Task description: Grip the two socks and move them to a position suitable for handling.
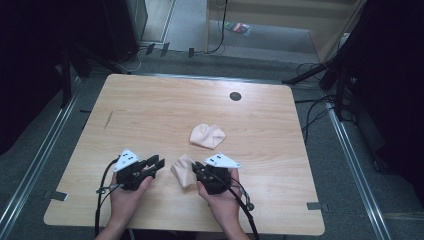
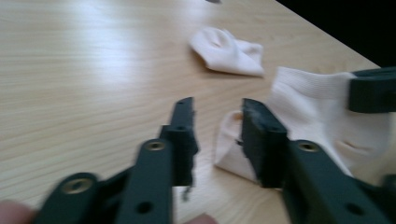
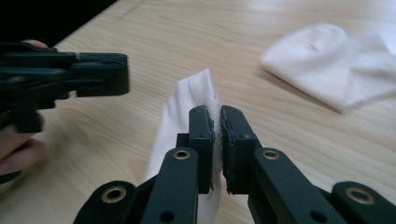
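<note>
right gripper (image 3: 218,122) pinching sock (image 3: 187,100) edge, bare table (image 1: 150,110) beyond

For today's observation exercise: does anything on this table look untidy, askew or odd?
Only mildly: the far sock lies crumpled on the table, and the near sock hangs bunched from the right hand-held gripper. Nothing spilled or damaged.

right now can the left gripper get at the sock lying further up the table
Probably yes. The left gripper is open and holds nothing, and bare table lies between it and the far sock. The near sock, pinched by the right gripper, sits off to the side.
</note>
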